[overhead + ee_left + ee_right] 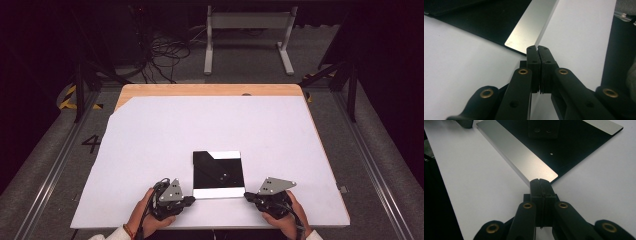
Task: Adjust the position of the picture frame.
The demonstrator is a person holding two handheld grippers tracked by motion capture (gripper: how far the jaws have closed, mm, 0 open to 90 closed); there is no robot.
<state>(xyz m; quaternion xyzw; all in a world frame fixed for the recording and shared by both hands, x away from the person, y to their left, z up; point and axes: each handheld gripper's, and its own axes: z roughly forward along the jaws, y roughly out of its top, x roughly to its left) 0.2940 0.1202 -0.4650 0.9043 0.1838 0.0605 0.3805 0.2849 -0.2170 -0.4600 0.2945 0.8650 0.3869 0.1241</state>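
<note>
Black square plate [218, 173] with silver strips is lying flat near the bench's [150, 150] front edge. Left gripper [191, 199], jaws pressed together, is sitting at the plate's near left corner; right gripper [247, 196], also clamped empty, at its near right corner.

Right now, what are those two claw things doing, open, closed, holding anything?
Left gripper: closed, nothing between its jaws, tips at a near corner of the black square plate.
Right gripper: closed, holding nothing, tips at the plate's other near corner.
</note>
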